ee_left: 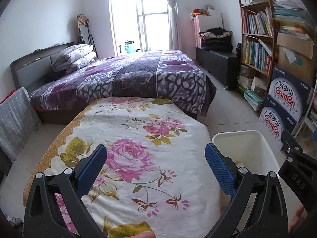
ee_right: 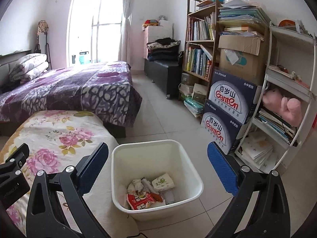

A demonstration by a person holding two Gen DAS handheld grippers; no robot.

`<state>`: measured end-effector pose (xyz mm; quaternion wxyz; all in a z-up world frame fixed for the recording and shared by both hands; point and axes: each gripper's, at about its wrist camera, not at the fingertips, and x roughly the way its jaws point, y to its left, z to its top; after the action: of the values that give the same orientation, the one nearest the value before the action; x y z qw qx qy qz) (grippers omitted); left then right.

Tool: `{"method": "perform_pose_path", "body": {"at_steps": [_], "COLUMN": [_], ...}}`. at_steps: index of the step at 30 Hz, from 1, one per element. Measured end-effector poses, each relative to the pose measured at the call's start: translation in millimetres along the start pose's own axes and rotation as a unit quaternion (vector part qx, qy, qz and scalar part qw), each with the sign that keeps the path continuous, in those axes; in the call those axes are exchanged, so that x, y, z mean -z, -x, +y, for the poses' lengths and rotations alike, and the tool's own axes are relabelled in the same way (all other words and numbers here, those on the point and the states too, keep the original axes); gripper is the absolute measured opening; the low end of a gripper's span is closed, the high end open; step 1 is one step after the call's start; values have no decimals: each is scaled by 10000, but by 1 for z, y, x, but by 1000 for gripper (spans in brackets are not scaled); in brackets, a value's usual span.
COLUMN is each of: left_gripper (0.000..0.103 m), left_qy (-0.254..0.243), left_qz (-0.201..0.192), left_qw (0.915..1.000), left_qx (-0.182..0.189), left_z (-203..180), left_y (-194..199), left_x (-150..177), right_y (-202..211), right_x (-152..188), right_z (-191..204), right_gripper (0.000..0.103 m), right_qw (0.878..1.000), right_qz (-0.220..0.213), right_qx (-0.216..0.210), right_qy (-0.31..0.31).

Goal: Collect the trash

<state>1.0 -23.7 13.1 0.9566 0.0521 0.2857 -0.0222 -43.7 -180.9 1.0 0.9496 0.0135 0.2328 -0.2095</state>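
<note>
One flowered tablecloth (ee_left: 138, 138) — bed (ee_left: 128, 79), bookshelf (ee_right: 200, 49), perhaps tiled floor (ee_right: 168, 119).

Two stacked blue boxes (ee_right: 227, 107) read "Ganten"; a black clamp (ee_left: 297, 178) reads "DAS".

My left gripper (ee_left: 156, 156), with blue textured pads spread wide and nothing between them, hangs over a floral-patterned cloth-covered table (ee_left: 138, 134). A white plastic waste bin (ee_left: 247, 138) stands on the floor just right of the table.
</note>
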Motion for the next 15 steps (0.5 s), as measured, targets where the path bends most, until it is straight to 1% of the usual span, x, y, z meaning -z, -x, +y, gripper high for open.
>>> {"method": "perform_pose_path", "body": {"at_steps": [3, 8, 15], "left_gripper": [96, 96, 96], "left_qy": [49, 110, 27], "left_qz": [45, 130, 120], "left_qw": [10000, 9999, 9999], "left_qx": [-6, 27, 12], "left_z": [3, 4, -1], "left_y": [-2, -6, -6], "left_x": [-1, -1, 1], "right_y": [-2, -1, -3], "right_x": [1, 3, 3], "right_z": [3, 7, 6], "right_gripper": [96, 96, 96], "right_qw": [9999, 9998, 9997], "right_qz": [79, 89, 165], "right_qx": [-71, -133, -171], "right_qy": [12, 83, 34]}}
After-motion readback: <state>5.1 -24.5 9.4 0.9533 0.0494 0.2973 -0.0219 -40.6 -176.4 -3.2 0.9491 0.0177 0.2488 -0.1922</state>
